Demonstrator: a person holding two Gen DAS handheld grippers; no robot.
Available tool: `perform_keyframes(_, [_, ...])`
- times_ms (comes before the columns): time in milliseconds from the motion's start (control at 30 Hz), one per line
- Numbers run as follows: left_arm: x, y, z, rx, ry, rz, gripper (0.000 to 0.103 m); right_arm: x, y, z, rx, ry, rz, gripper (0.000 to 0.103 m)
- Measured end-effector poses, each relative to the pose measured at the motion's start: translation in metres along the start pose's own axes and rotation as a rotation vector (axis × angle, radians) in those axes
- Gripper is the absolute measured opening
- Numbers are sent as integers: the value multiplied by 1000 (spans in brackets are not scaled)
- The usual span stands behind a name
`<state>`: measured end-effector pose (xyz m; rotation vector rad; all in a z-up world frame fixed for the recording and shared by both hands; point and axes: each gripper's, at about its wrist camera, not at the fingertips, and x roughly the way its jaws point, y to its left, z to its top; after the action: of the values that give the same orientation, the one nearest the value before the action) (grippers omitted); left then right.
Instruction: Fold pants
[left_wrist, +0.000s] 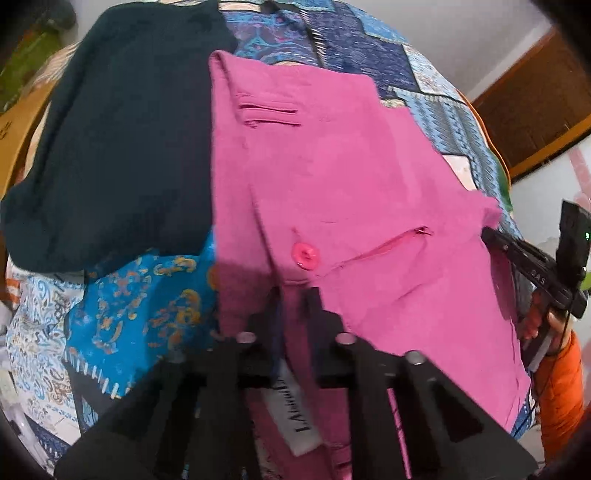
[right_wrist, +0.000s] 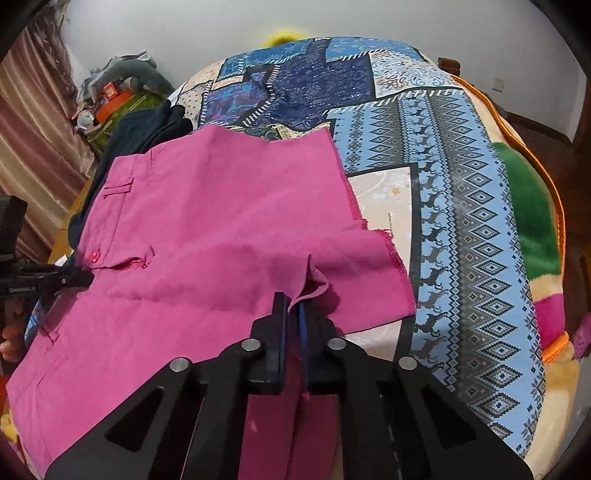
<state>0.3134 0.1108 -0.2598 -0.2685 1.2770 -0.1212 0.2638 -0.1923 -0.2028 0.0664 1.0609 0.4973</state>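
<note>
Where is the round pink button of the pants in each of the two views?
Left wrist view: round pink button lies at lower centre, just above the left tool.
Right wrist view: it lies at the far left edge of the pink pants.
Shared landmark: the open zip slit beside it.

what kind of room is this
Probably a bedroom: the pink pants lie on what looks like a bed under a patchwork bedspread, with a curtain at one side and a wooden door beyond.
</note>
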Motion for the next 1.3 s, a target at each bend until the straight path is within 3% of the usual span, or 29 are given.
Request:
perform_keyframes(67, [-1,6,1,-28,-4,-8,6,-1,-1,1,11,-6,-5,2])
perform_keyframes(200, [-2,6,-1,9,-54,89,6,-2,0,-4,10,-13,-26,2])
perform_keyframes(333, [0,0,0,36,-57,135,7,5,7,-7,-23,23,-76,2])
perform_keyframes(467, [-5,-2,-4,69,-51,146,10,0,7,-6,-16,21,-71,3])
perform_keyframes(533, [-10,-2,-8,73,-48,138,16,-8,11,-7,-40,1,-79,3])
perform_keyframes(633, [-20,-3,-9,96,-72,148,26,-21,14,-9,-55,-25,-82,9])
perform_keyframes(833, [-33,-7,2,109,-120,126,48,-45,10,-2,-35,-90,-68,30])
perform_keyframes(1100, [-15,-1,35,44,-76,60,48,-51,-6,19,39,-165,-81,55])
perform_keyframes(1200, [1,2,37,-1,-15,-7,49,-32,-16,25,70,-126,-81,55])
perform_keyframes(1300, [11,2,39,-13,2,-9,49,-11,-25,26,100,-71,-75,55])
